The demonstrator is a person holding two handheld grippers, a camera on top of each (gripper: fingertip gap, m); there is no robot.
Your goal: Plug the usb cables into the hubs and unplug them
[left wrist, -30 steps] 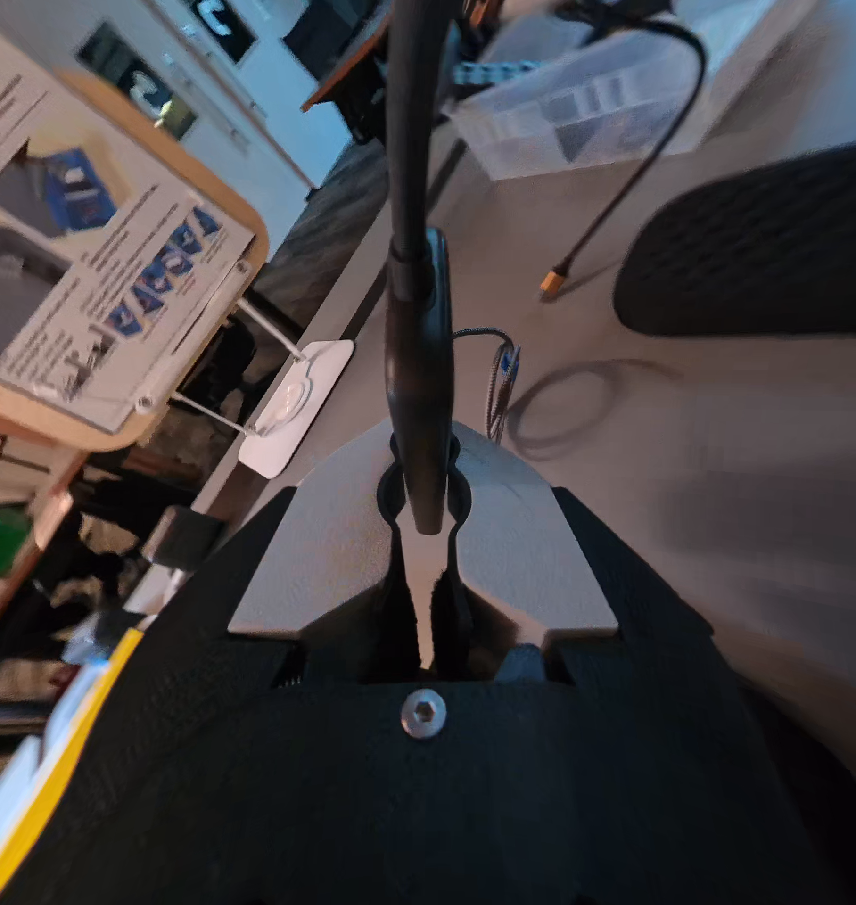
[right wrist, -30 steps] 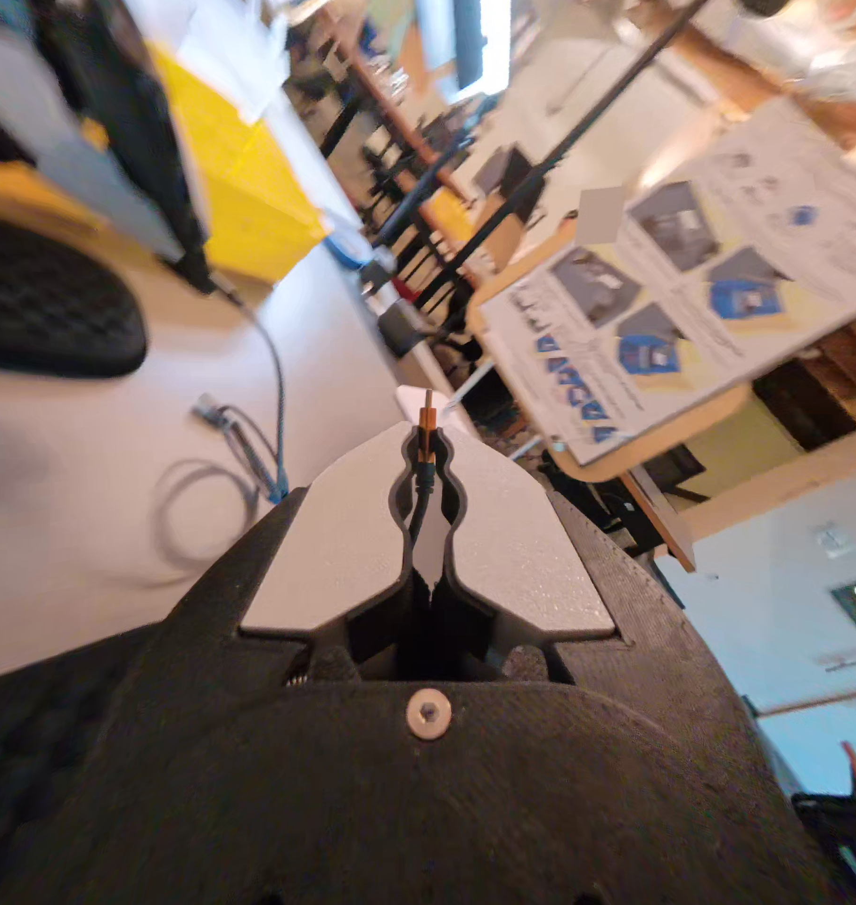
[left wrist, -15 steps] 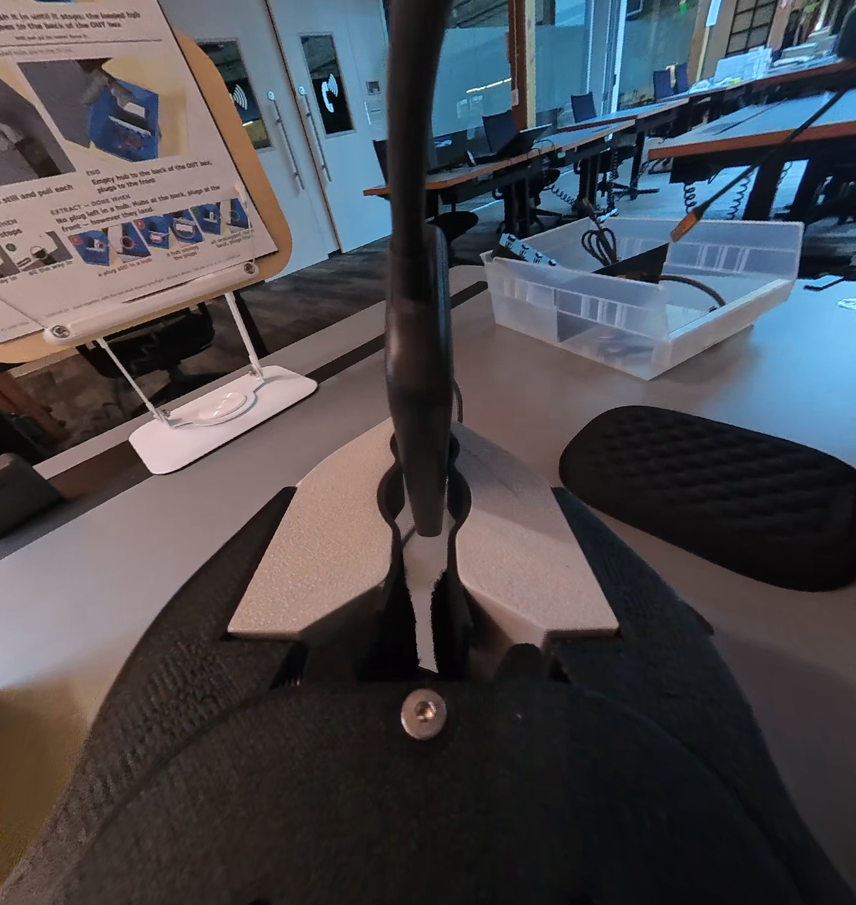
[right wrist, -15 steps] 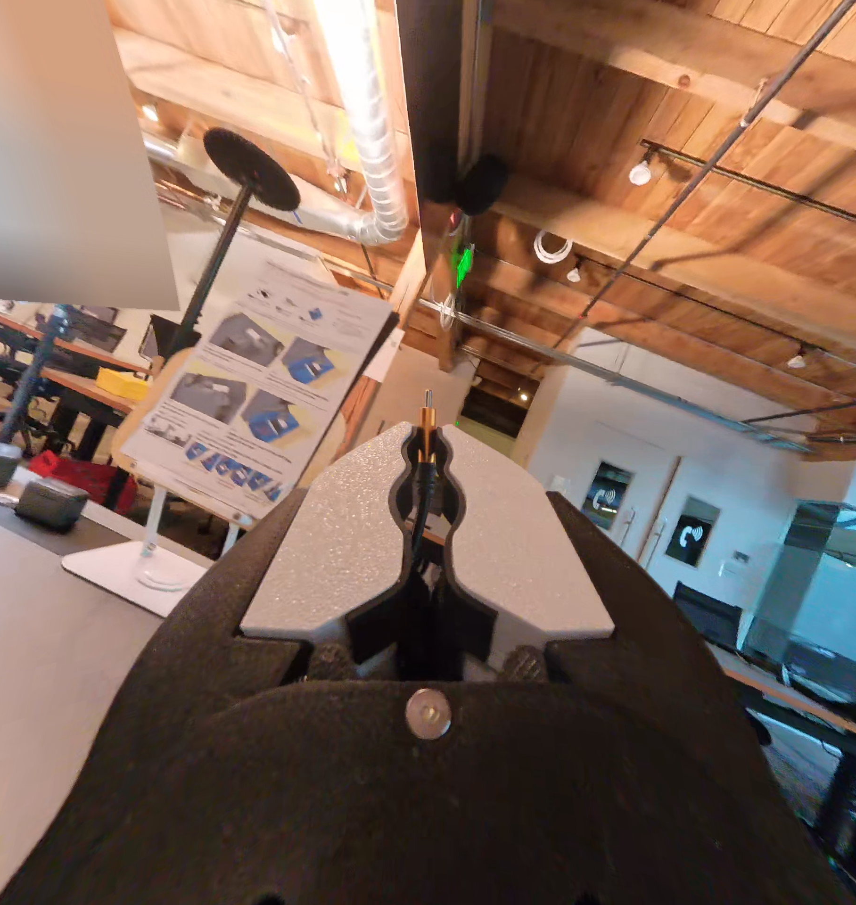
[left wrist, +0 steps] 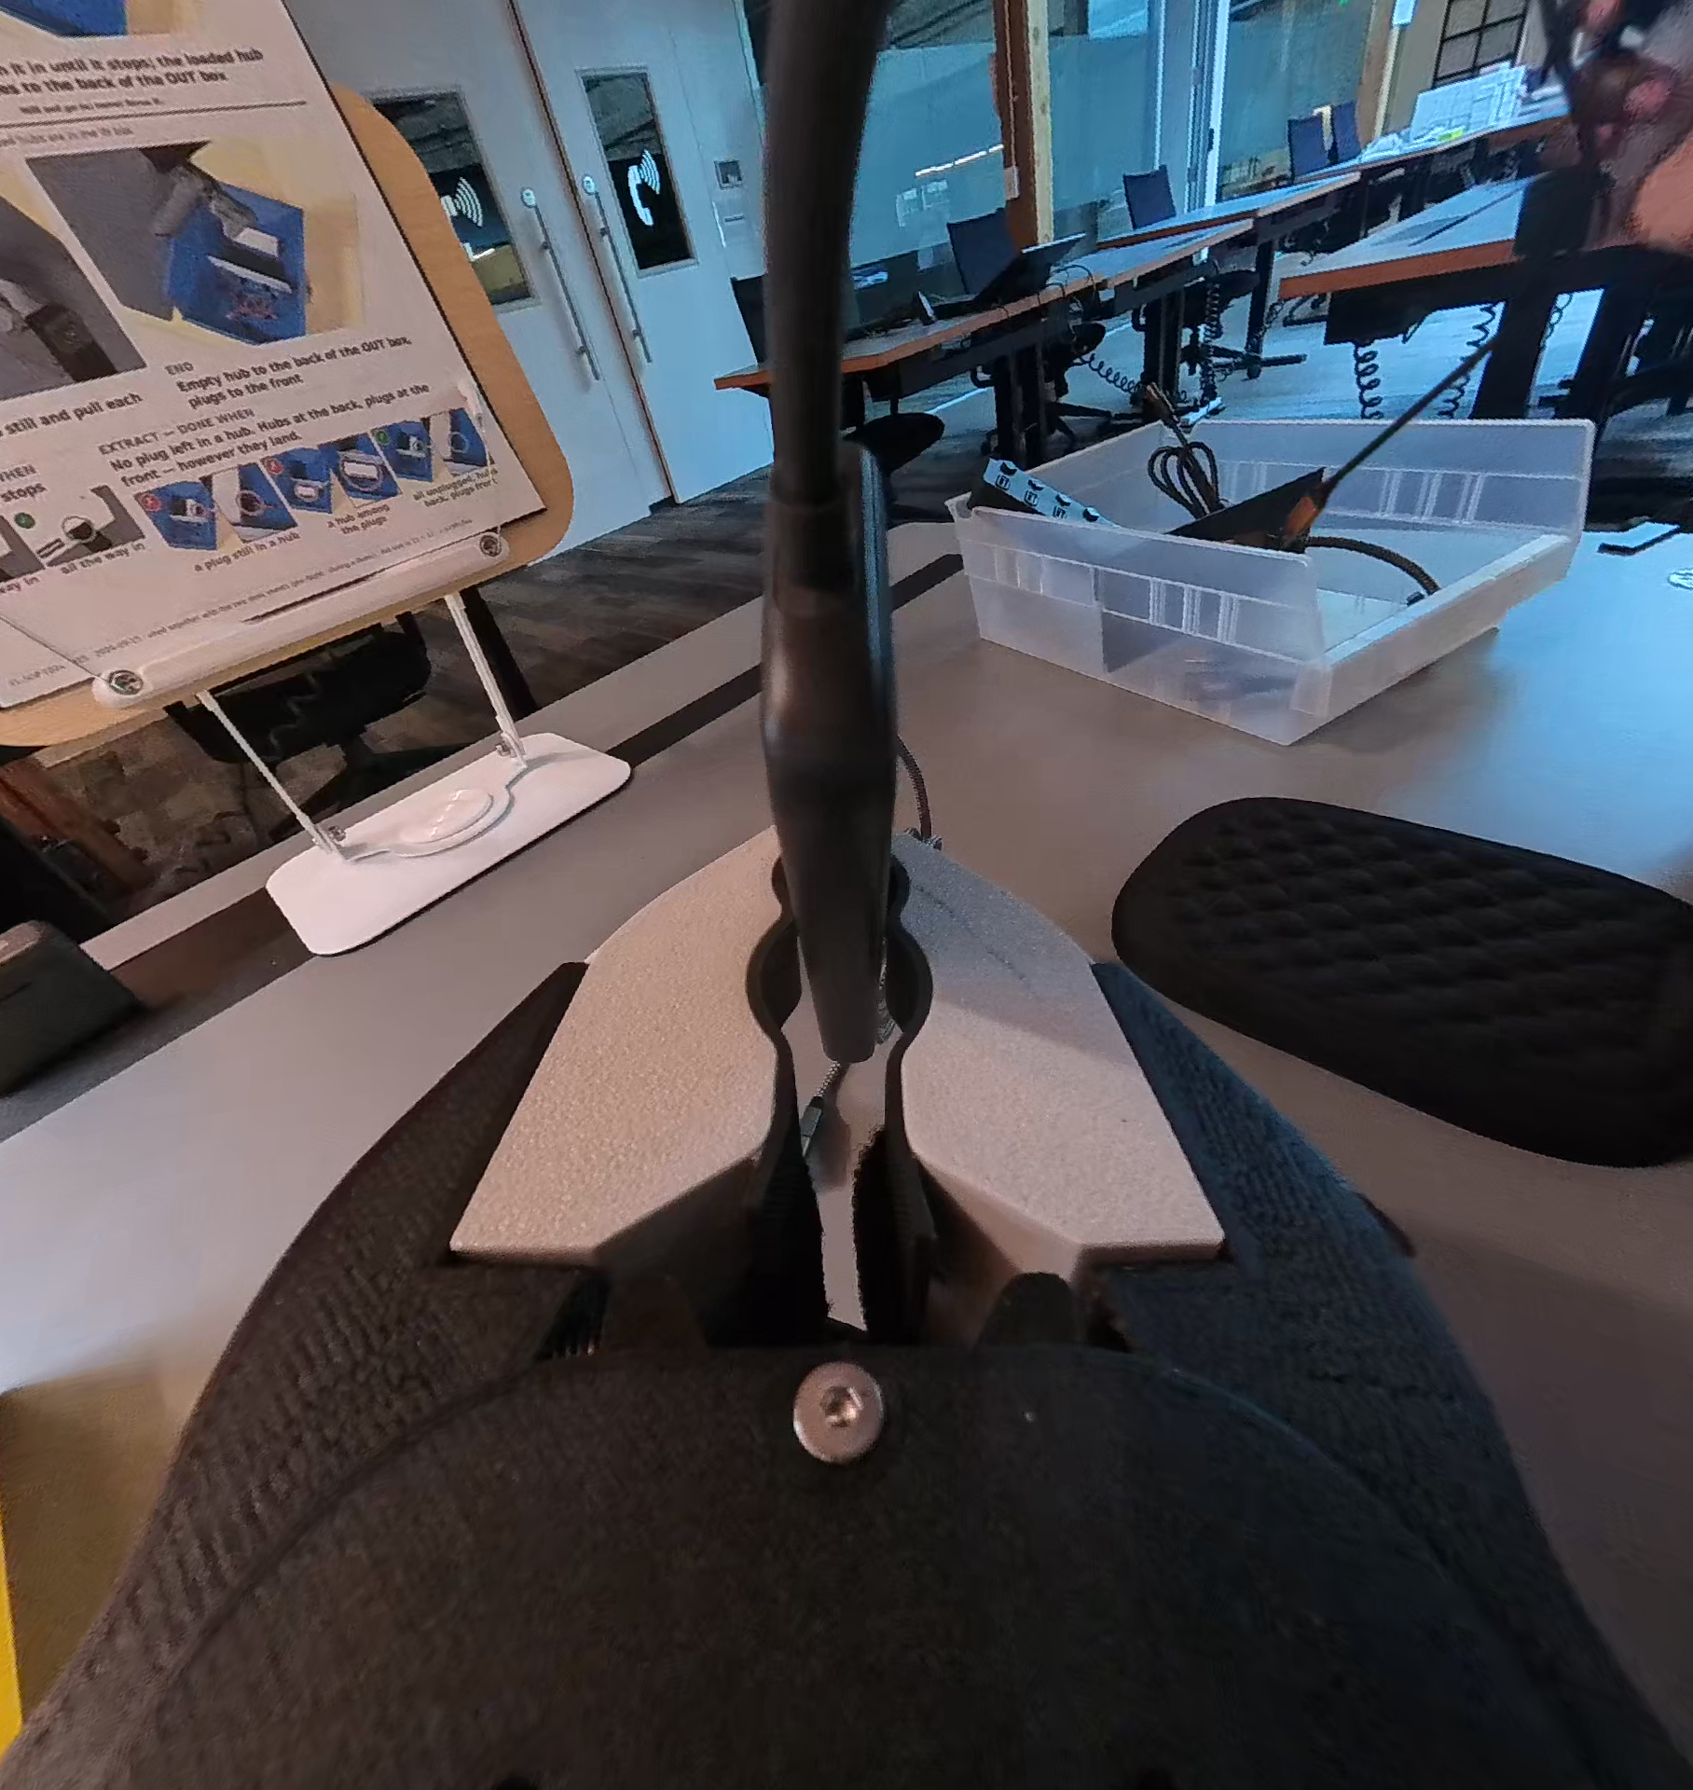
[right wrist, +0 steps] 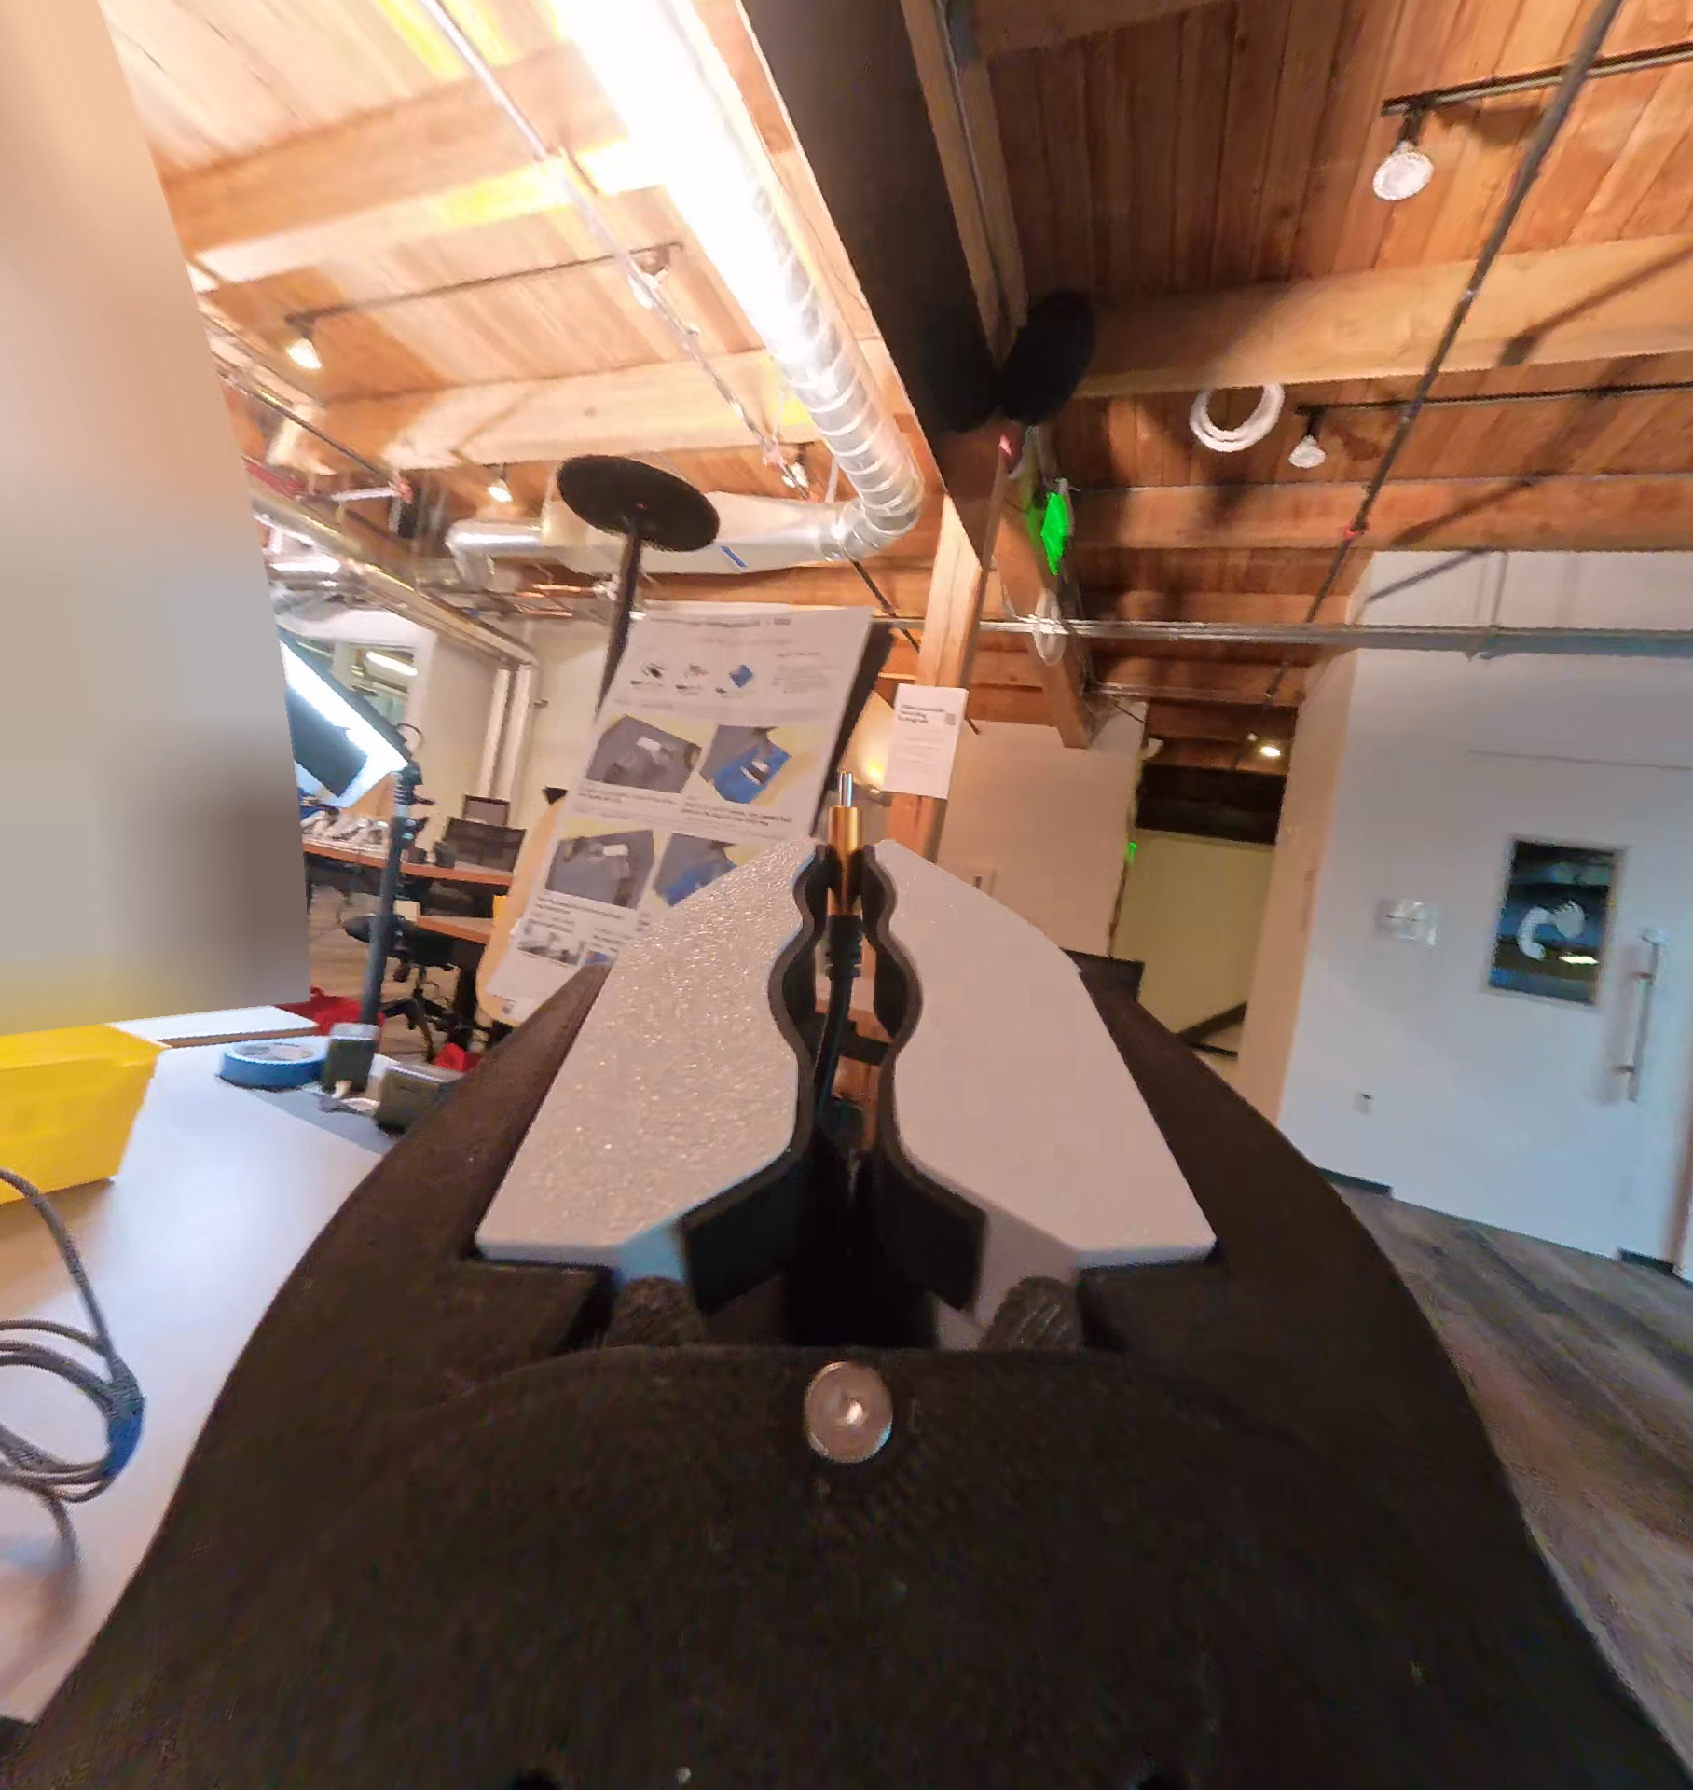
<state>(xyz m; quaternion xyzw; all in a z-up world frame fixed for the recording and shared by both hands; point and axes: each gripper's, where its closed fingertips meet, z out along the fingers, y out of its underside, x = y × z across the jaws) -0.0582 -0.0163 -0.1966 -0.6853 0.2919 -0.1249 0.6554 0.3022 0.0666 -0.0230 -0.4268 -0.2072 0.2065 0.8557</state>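
My left gripper [left wrist: 838, 877] is shut on a slim black hub [left wrist: 828, 697] that stands upright between the jaws, its thick black cable running up out of the left wrist view. My right gripper [right wrist: 845, 857] is shut on a USB plug [right wrist: 843, 838] with a gold sleeve and a metal tip pointing up past the fingertips; its thin black cable runs back between the jaws. The right gripper is raised off the table and looks toward the ceiling. A taut black cable with an orange end [left wrist: 1308, 504] reaches into the clear bin.
A clear plastic bin [left wrist: 1162, 630] with cables sits at the back right and a black padded rest [left wrist: 1424, 969] to the right. An instruction board on a white stand [left wrist: 242, 407] is at the left. A yellow bin [right wrist: 39, 1095], blue tape roll [right wrist: 271, 1061] and coiled grey cable [right wrist: 39, 1395] lie on the table.
Both grippers have tilted up from looking down at the table. The right gripper swung up toward the ceiling with the plug still held. The left still holds the hub.
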